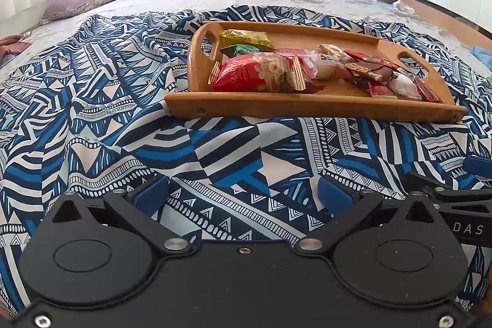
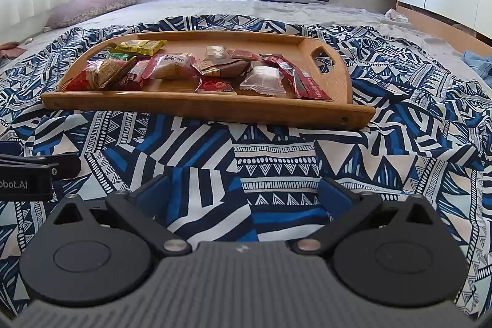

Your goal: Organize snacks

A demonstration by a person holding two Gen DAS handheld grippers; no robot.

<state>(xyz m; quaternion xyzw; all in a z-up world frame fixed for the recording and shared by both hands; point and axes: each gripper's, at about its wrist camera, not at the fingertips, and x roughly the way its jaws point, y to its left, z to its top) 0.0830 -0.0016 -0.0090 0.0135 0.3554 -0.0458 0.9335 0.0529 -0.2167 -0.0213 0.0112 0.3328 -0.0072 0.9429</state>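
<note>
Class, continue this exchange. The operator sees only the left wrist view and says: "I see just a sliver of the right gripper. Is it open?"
Observer: Yes, the right gripper is open, nothing between its fingers, above the patterned cloth.
Operator: How does the white packet lie?
Observer: Flat in the tray, between a small red sachet and a long red packet.
Operator: What shows of my left gripper?
Observer: Only its black side, lettered "obot.AI".
</note>
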